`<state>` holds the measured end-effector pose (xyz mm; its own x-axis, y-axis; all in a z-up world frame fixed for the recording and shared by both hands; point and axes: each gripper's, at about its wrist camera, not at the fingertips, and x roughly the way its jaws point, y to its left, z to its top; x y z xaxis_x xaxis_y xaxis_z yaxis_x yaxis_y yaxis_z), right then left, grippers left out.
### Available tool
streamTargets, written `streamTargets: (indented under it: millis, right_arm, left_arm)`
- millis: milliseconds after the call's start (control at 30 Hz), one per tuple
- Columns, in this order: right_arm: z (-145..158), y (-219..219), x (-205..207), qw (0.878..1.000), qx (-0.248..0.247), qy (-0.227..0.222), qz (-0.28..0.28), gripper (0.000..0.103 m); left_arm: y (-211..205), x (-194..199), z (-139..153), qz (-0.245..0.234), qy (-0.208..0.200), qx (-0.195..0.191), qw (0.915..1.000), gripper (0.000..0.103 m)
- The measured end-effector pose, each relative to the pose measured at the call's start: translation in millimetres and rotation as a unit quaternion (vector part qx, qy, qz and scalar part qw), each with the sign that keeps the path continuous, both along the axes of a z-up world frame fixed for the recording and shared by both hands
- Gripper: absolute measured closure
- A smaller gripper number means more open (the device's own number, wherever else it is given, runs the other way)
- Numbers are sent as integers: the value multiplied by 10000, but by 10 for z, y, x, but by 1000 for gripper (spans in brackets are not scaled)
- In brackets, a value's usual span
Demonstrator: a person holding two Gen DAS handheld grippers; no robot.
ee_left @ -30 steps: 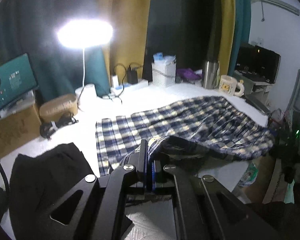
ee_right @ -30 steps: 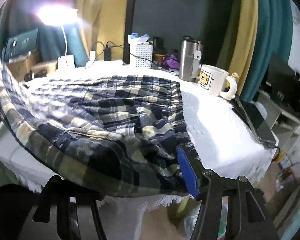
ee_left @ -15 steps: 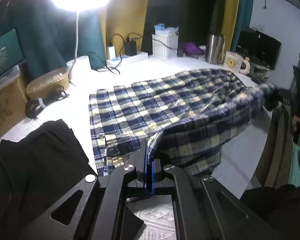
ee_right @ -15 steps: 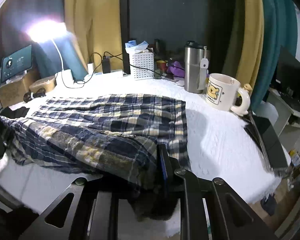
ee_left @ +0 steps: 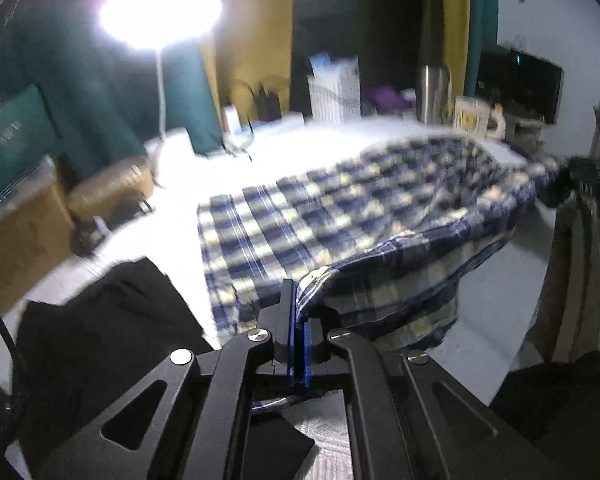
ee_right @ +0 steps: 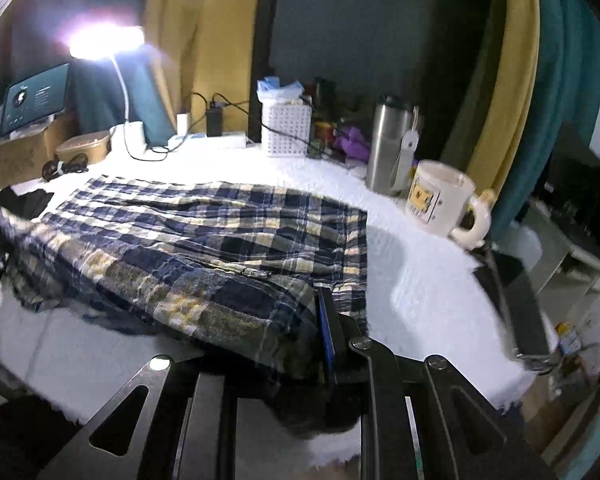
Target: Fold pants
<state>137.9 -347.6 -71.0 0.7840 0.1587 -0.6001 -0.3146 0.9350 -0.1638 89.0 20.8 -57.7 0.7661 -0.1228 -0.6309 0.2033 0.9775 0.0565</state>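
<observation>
The blue, cream and yellow plaid pants [ee_left: 340, 216] lie spread across the white textured worktop [ee_right: 412, 280], with their near edge lifted off the surface and doubled toward the far side.

In the left wrist view, the left gripper [ee_left: 298, 320] has its jaws clenched on a corner of the lifted plaid cloth, the 2 blue pads pressed together with fabric between them. A black garment [ee_left: 100, 320] lies on the worktop at the near left, just beside the pants. This view is blurred.

In the right wrist view, the right gripper [ee_right: 316, 336] grasps the near right corner of the pants; the cloth bunches over the left finger and against the blue pad of the right one.

At the far edge of the worktop stand a white perforated basket [ee_right: 286, 128], a steel travel tumbler [ee_right: 388, 144] and a cream mug with a yellow picture [ee_right: 440, 196], all apart from the pants. A lit white lamp [ee_right: 104, 40] glares at the far left.
</observation>
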Motion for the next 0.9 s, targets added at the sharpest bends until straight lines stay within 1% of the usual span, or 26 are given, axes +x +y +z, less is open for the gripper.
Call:
streamTargets:
  millis: [167, 267, 400, 500, 600, 767, 900]
  right_arm:
    - [214, -30, -236, 9990, -126, -422, -12, 85]
    - [342, -85, -375, 9976, -135, -683, -40, 85]
    - [464, -164, -520, 9960, -13, -890, -48, 89]
    - [554, -213, -609, 9945, 90, -1043, -55, 92]
    - [643, -255, -702, 9928, 173, -1187, -56, 95]
    - [770, -324, -844, 9898, 279, -1397, -94, 96]
    - [821, -408, -936, 9882, 334, -1480, -183, 96]
  left_arm:
    - [-38, -339, 493, 57, -612, -227, 9979, 101]
    - [-142, -617, 831, -39, -1061, -204, 9941, 101]
    - [-263, -855, 1145, -137, -1471, -129, 9889, 101]
    - [-343, -977, 1310, -186, -1707, -59, 9851, 101]
    - [-388, -1085, 1426, -243, -1854, -8, 9824, 101]
    - [-459, -1252, 1542, -334, -2001, 97, 9792, 101]
    - [-495, -1355, 1589, -449, -2078, 156, 9770, 101]
